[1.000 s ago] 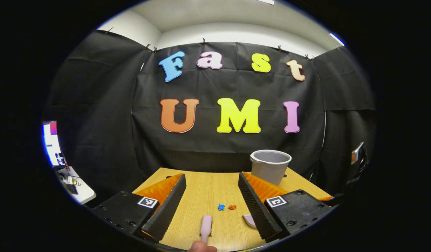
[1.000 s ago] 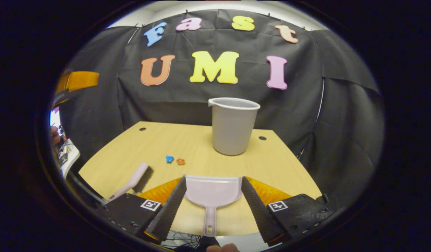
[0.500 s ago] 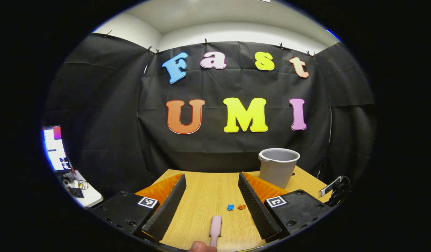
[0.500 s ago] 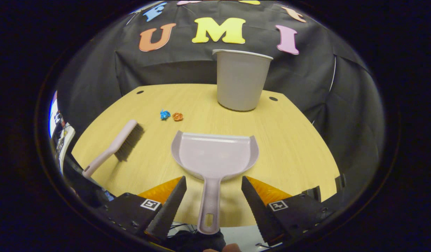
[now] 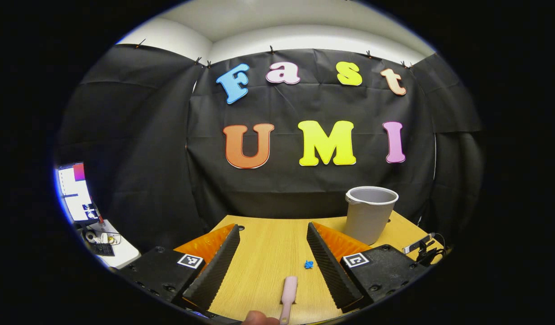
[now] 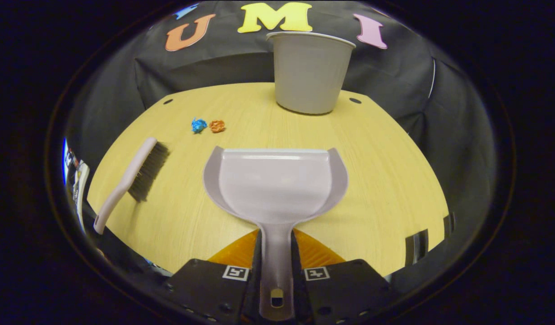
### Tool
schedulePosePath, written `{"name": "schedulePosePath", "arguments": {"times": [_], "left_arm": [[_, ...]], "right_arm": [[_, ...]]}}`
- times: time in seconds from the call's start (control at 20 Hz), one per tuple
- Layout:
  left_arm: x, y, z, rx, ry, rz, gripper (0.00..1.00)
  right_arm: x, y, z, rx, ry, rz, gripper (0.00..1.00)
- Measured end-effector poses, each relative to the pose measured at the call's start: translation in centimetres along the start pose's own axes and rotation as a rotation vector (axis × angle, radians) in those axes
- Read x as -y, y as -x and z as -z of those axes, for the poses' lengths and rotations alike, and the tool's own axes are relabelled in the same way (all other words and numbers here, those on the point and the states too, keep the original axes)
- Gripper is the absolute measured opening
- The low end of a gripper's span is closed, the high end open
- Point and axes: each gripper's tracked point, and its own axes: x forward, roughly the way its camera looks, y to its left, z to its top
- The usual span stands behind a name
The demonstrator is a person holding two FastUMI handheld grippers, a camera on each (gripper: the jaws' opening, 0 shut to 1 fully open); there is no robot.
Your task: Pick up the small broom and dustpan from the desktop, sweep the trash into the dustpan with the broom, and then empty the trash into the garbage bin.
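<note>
In the right gripper view my right gripper point(image 6: 276, 243) is shut on the handle of the pale dustpan point(image 6: 275, 183), whose pan lies flat on the wooden desk point(image 6: 386, 180). The small broom point(image 6: 133, 178) lies to its left, bristles on the table. A blue scrap point(image 6: 198, 125) and an orange scrap point(image 6: 217, 126) sit beyond the pan's left corner. The grey bin point(image 6: 309, 72) stands upright at the back. In the left gripper view my left gripper point(image 5: 273, 253) is open above the near edge of the desk, with the broom point(image 5: 288, 292) and the blue scrap point(image 5: 308, 264) between its fingers' lines, untouched.
A monitor and a white side table point(image 5: 79, 203) stand off to the left of the desk. A clip and cables point(image 5: 424, 246) hang at the desk's right edge. The bin point(image 5: 370, 214) stands at the desk's back right.
My right gripper moved forward and down and shut on the dustpan's handle. The left gripper drifted left, so the broom, scraps and bin slid right in its view.
</note>
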Motion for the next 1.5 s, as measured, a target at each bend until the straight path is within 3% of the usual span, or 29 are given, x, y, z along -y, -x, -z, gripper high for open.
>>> {"name": "schedulePosePath", "arguments": {"times": [0.2, 0.45, 0.6, 0.65, 0.9, 1.3, 1.5], "left_arm": [[0.5, 0.1, 5.8, -0.146, 0.011, 0.052, 0.96], [1.2, 1.0, 14.0, -0.359, -0.016, 0.119, 0.97], [2.3, 2.0, 19.9, -0.54, 0.068, 0.173, 0.98], [2.6, 2.3, 21.5, -0.599, 0.088, 0.183, 0.97], [3.0, 2.4, 28.5, -0.804, 0.089, 0.209, 0.98], [2.7, 0.7, 32.0, -0.929, 0.087, 0.192, 0.98], [2.5, 0.3, 33.2, -0.981, 0.059, 0.192, 0.89]], "right_arm": [[0.0, 0.1, -0.1, -0.019, -0.024, -0.008, 0.23], [0.1, 0.0, 0.0, -0.029, -0.027, -0.01, 0.28], [0.1, 0.0, 0.0, -0.038, -0.022, -0.011, 0.22], [0.1, -0.1, 0.0, -0.042, -0.021, -0.012, 0.25], [0.3, 0.0, 0.1, -0.053, -0.011, -0.009, 0.25], [0.3, -0.1, -0.1, -0.072, -0.01, -0.001, 0.25], [0.5, -0.3, -0.2, -0.081, 0.004, 0.001, 0.25]]}}
